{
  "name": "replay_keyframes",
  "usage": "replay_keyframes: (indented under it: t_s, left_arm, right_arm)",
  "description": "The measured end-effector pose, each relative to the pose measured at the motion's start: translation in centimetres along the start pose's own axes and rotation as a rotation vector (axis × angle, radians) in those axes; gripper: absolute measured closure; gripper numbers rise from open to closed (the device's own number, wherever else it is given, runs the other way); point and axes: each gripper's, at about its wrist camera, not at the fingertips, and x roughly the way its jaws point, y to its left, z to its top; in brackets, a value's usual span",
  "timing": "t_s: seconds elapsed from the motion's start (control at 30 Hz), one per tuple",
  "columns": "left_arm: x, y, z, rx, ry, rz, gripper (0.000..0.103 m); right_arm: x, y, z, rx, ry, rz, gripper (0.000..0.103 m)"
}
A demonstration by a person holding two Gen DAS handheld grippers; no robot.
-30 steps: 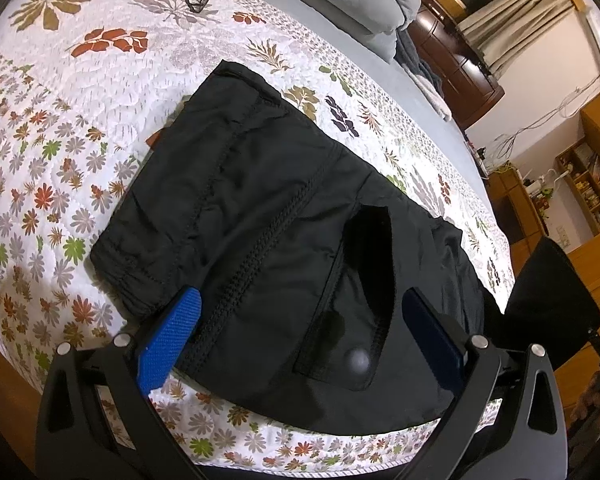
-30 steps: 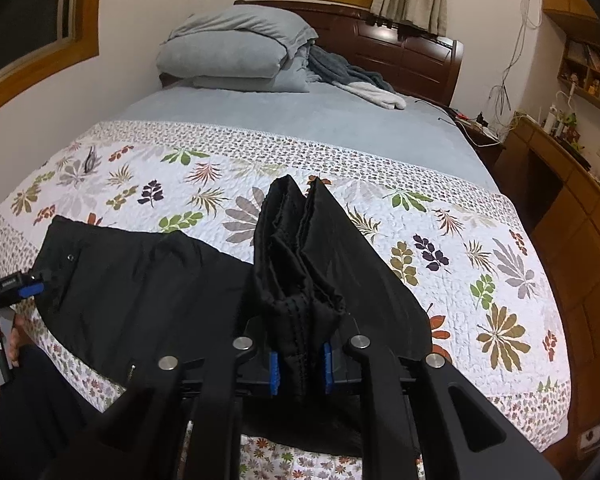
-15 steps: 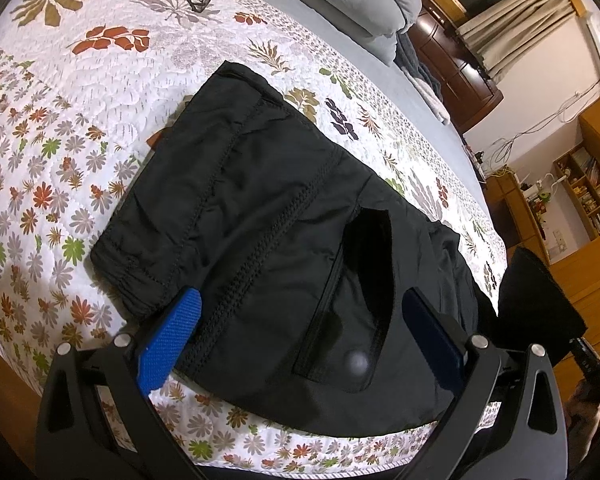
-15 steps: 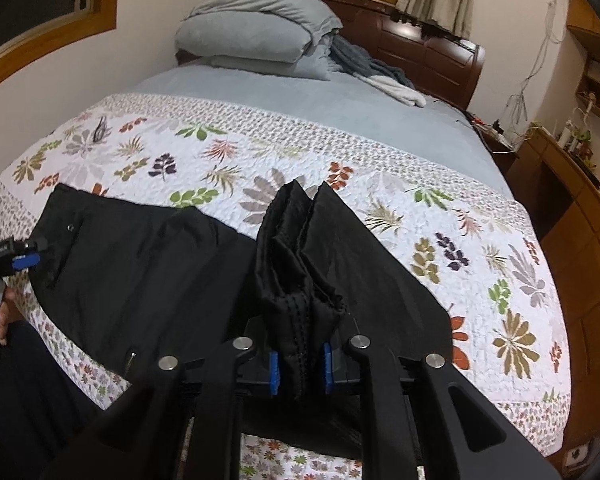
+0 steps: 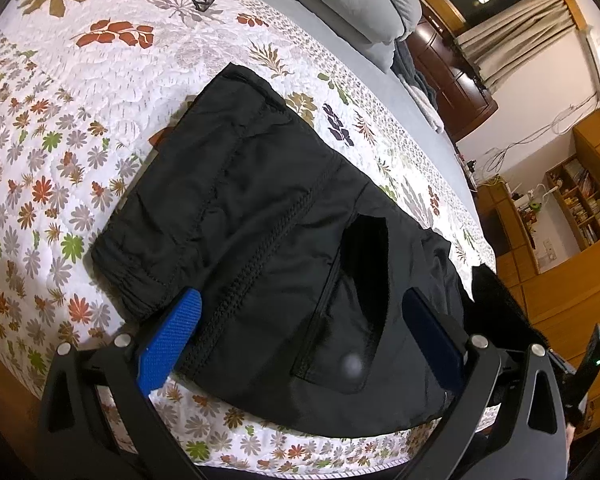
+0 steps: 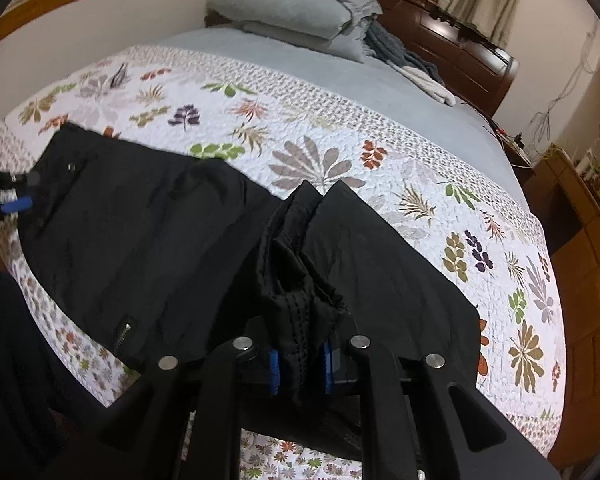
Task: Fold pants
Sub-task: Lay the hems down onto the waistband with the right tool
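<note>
The black pants (image 5: 268, 248) lie spread across the near part of a leaf-patterned quilt (image 5: 60, 128) on the bed, their waistband end toward the left gripper (image 5: 300, 328). That gripper points down at a slant over the near edge of the bed, its blue-padded fingers (image 5: 168, 344) wide apart on either side of the cloth, with a back pocket between them; whether they touch the fabric cannot be told. The right gripper (image 6: 300, 364) also tilts downward, at the other end of the garment, its jaws pinched tight on a bunched fold of the pants, which stands up between its blue pads (image 6: 274, 372). Grey pillows (image 6: 284, 0) are stacked at the far end by the dark wooden headboard (image 6: 452, 44).
</note>
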Motion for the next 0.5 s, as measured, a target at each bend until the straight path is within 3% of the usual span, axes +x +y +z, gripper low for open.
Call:
replay_keyframes:
  t_s: [0.5]
  left_arm:
    - [0.0, 0.2, 0.1, -0.017, -0.005, -0.02, 0.003]
  right_arm:
    - [4.4, 4.3, -2.4, -0.121, 0.093, -0.002, 0.087]
